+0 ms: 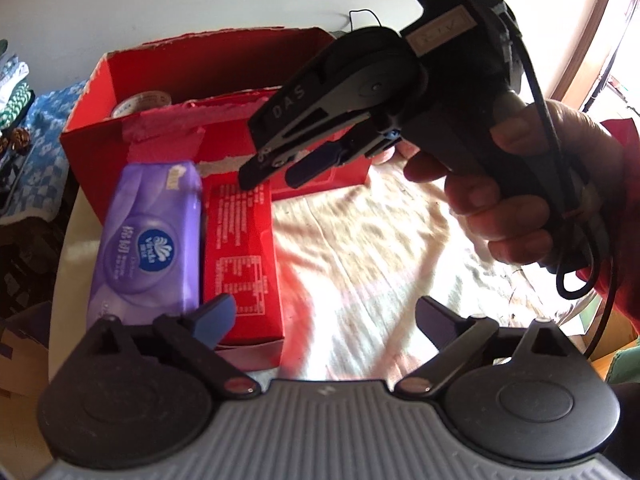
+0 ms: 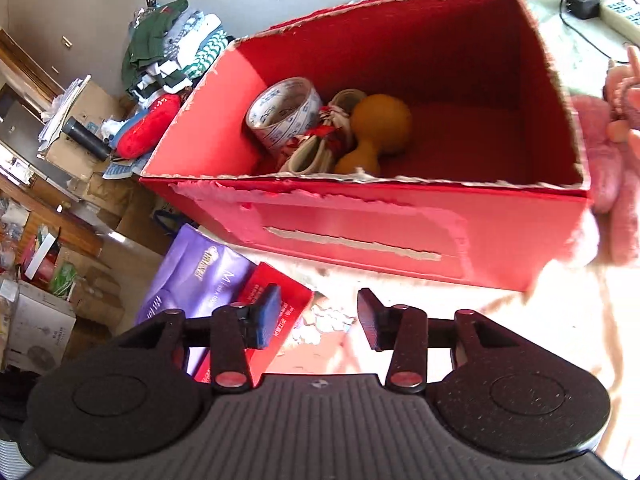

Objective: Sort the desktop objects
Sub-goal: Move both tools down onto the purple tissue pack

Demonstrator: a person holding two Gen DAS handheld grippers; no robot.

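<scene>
Tissue pack (image 1: 146, 236) just left of empty, wide-open left gripper (image 1: 326, 320).

The red box's (image 1: 224, 76) front wall hides most of the tape roll (image 1: 142, 103); at nine o'clock, the tissue pack's (image 2: 196, 276) near end sits behind the gripper body.

The left wrist camera looks steeply down over its own fingers (image 1: 436, 314) at the cloth (image 1: 380, 248), close, facing the red box (image 1: 224, 136) from its front. The right wrist camera sits nearer the box (image 2: 400, 224), looking down into it. Both views share the box, the tape roll (image 2: 282, 110), the purple pack (image 1: 148, 236) and the red carton (image 1: 240, 256).
</scene>
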